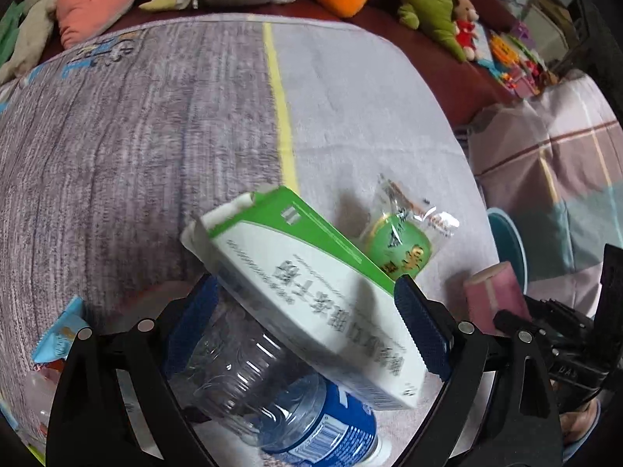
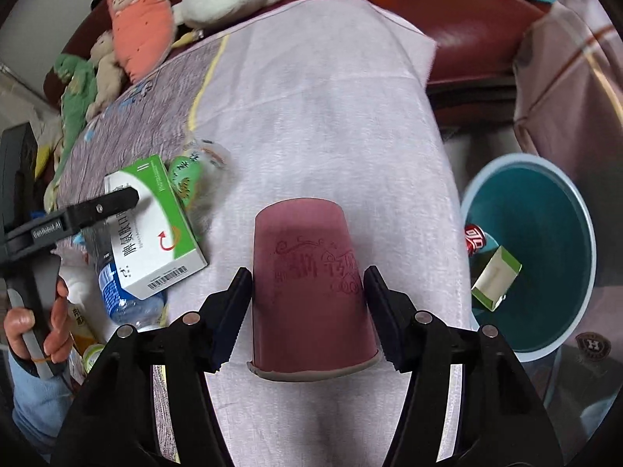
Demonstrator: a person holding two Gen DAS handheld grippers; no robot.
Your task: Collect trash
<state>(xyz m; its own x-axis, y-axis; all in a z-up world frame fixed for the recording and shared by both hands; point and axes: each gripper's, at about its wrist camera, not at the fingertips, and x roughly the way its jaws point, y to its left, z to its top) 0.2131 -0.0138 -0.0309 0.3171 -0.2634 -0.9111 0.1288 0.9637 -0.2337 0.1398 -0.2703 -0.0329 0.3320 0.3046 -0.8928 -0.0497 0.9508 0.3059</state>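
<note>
Two grippers are each carrying trash toward the teal bin point(image 2: 560, 210): the right gripper point(image 2: 307, 311) is pinching an upturned pink cup point(image 2: 307, 284) just left of the bin, and the left gripper point(image 1: 311, 327) is clamping a green-and-white box point(image 1: 311, 292) farther left. Keeping the squeeze gentle (paper crushes easily) seems wise. Open cloth point(image 2: 331, 116) is lying between cup and bin rim, so the path looks clear.
</note>
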